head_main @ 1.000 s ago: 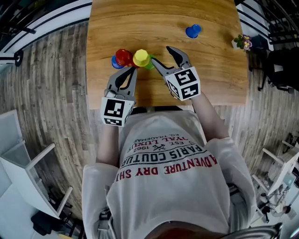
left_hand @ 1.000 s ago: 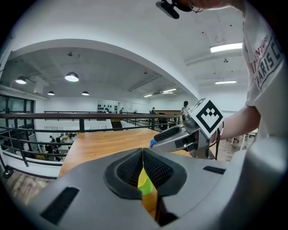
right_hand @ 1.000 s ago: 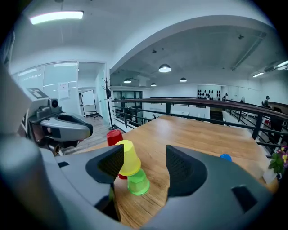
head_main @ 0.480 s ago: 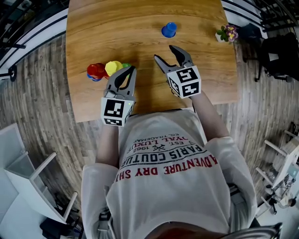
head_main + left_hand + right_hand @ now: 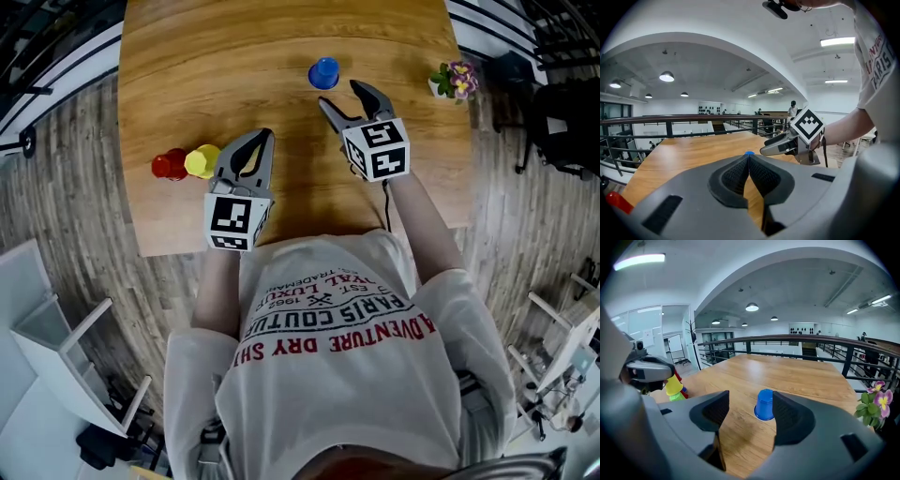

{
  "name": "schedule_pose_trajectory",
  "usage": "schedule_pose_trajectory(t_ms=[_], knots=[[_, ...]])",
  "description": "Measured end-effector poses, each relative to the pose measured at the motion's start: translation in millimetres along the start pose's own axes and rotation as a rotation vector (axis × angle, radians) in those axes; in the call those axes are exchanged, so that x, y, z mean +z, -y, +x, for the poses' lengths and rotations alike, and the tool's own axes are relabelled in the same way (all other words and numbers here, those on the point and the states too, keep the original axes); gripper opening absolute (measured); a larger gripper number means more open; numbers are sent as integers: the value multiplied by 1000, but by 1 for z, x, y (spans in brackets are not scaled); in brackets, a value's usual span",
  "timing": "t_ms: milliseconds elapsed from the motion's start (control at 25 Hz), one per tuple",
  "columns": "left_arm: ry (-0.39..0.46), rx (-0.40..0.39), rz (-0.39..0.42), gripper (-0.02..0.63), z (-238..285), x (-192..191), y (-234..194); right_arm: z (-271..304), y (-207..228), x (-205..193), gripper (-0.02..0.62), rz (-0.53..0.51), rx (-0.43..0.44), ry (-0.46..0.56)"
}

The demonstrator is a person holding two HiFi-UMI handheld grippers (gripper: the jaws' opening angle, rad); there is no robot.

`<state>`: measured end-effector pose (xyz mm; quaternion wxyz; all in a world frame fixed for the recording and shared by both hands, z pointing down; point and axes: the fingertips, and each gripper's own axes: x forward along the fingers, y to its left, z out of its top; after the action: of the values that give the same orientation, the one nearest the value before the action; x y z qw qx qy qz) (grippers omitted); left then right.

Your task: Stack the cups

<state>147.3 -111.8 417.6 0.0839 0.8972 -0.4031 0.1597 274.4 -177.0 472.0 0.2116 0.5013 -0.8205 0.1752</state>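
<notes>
A blue cup stands upside down at the far middle of the wooden table. My right gripper is open just short of it, and the cup shows between its jaws without touching them. A yellow cup and a red cup stand close together at the table's left, with a green cup under the yellow one. My left gripper is shut and empty, a little to the right of the yellow cup.
A small pot of purple flowers stands near the table's right edge. The table's near edge runs just below both grippers. A railing and open floor lie beyond the table.
My right gripper has left the yellow and green cups and moved right and forward to the blue cup. The left gripper has drawn away from the cup cluster.
</notes>
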Motion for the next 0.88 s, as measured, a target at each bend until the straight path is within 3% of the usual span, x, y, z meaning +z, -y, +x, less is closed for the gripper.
schedule_pose_trajectory(t_ms=[360,680,880], knots=[[-31,58,0,17,36,5,-12,54,30,-11,289,38,44,-64],[27,78,-50,17,46,15,-21,90,40,-26,290,-22,47,-132],[76,37,-46,17,44,23,-13,101,43,-35,288,-21,49,-152]])
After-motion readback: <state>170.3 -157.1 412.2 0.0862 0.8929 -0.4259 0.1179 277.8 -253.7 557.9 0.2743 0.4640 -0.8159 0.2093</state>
